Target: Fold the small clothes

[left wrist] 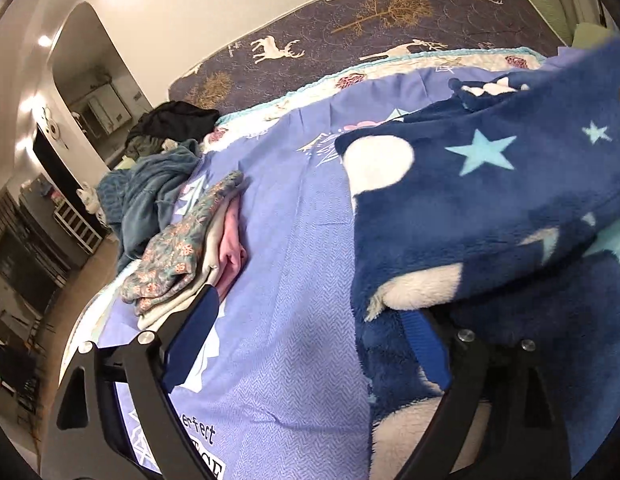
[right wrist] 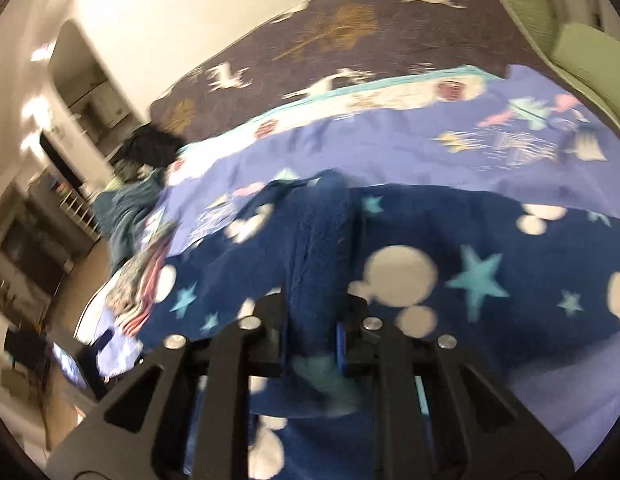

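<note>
A dark blue fleece garment (left wrist: pixel 489 200) with white dots and pale stars lies on the lilac sheet (left wrist: pixel 290 260). My left gripper (left wrist: pixel 317 320) stands open and wide. Its left finger (left wrist: pixel 206 308) rests over bare sheet, and the fleece edge drapes over its right finger (left wrist: pixel 429 344). In the blurred right wrist view, a raised fold of the same fleece garment (right wrist: pixel 469 248) runs up between the fingers of my right gripper (right wrist: pixel 311 336). The fold fills the gap, and the jaws are shut on it.
A folded stack (left wrist: pixel 190 248) of floral, cream and pink pieces lies at the sheet's left edge. Beyond it are a teal heap (left wrist: pixel 150 192) and black clothes (left wrist: pixel 178 120). A deer-print mattress (left wrist: pixel 349 28) spreads behind, with green pillows (right wrist: pixel 581 52) at far right.
</note>
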Demonstrator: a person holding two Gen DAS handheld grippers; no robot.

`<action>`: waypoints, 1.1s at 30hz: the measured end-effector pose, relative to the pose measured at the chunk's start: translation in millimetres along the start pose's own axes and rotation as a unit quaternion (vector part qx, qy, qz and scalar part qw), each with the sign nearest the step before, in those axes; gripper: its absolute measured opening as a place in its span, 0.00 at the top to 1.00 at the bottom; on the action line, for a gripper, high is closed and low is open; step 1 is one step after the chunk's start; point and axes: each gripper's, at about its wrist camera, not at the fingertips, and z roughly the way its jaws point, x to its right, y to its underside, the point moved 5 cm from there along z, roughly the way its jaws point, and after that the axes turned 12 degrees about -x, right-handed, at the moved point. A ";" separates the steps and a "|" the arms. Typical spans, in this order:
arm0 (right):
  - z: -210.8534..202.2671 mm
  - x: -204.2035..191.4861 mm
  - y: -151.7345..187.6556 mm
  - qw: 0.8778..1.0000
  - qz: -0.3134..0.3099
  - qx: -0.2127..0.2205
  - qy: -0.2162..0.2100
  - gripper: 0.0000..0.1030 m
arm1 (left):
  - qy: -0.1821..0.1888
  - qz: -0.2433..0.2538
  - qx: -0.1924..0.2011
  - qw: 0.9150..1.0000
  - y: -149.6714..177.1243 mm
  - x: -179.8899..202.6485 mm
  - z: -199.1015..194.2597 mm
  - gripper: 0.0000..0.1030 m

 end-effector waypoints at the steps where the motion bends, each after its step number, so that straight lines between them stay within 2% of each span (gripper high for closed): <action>1: 12.6 13.1 2.9 0.999 0.007 -0.015 0.030 0.35 | -0.004 0.004 0.000 1.000 -0.3 1.2 0.3 0.13; 3: 28.6 38.4 13.9 0.997 0.033 -0.040 0.050 0.41 | -0.008 0.007 0.003 1.000 -0.6 1.6 -1.4 0.13; 6: 32.8 54.5 29.8 0.996 0.069 -0.056 -0.018 0.42 | 0.004 0.002 0.002 1.000 1.7 -0.7 -2.0 0.13; 7: 29.4 55.5 33.9 0.996 0.068 -0.056 -0.025 0.42 | 0.007 0.001 0.000 1.000 1.7 -1.2 -1.4 0.13; 10: 16.8 50.4 46.1 0.998 0.034 -0.057 -0.020 0.41 | 0.009 -0.002 -0.004 1.000 1.5 -1.1 0.6 0.11; 14: 9.6 28.7 78.4 0.994 -0.042 -0.094 -0.041 0.35 | 0.007 -0.004 -0.004 1.000 1.7 -0.5 1.9 0.10; 15: 14.6 22.6 85.8 0.992 -0.062 -0.106 -0.036 0.33 | 0.006 -0.003 -0.004 1.000 1.7 0.1 2.2 0.10; 17: 31.5 17.1 96.9 0.986 -0.100 -0.114 0.062 0.38 | 0.005 -0.002 -0.004 1.000 1.9 1.0 2.2 0.10; 18: 36.7 15.5 99.5 0.982 -0.115 -0.107 0.105 0.50 | 0.008 -0.003 -0.005 1.000 1.8 0.2 2.2 0.10; 21: 24.6 6.4 102.4 0.976 -0.130 -0.071 0.160 0.50 | 0.030 -0.017 -0.014 0.999 4.4 -4.9 1.8 0.10; 23: 9.7 4.1 102.1 0.978 -0.127 -0.048 0.159 0.50 | 0.049 -0.028 -0.021 0.998 8.1 -11.2 -1.3 0.10; 25: -12.7 -0.1 97.1 0.986 -0.117 -0.026 0.112 0.53 | 0.067 -0.048 -0.026 0.996 12.7 -22.0 -9.2 0.13; 26: -19.6 -3.3 93.7 0.988 -0.115 -0.016 0.098 0.57 | 0.080 -0.065 -0.019 0.995 13.7 -30.8 -17.7 0.16; 27: -24.8 -5.2 90.1 0.990 -0.113 -0.006 0.087 0.68 | 0.100 -0.079 -0.009 0.992 13.4 -37.2 -24.9 0.29; 28: -29.0 -7.6 85.8 0.991 -0.112 0.001 0.073 0.74 | 0.126 -0.095 -0.002 0.987 11.1 -43.1 -31.8 0.43; 30: -25.2 -15.8 76.3 0.993 -0.110 0.004 0.051 0.75 | 0.199 -0.135 0.014 0.971 0.0 -50.8 -44.7 0.59; 31: -17.9 -19.6 72.7 0.993 -0.111 -0.001 0.040 0.75 | 0.240 -0.144 0.020 0.960 -7.7 -48.2 -48.4 0.62; 33: -0.2 -24.9 71.2 0.993 -0.114 -0.020 0.037 0.75 | 0.291 -0.133 0.021 0.947 -21.7 -30.0 -48.7 0.64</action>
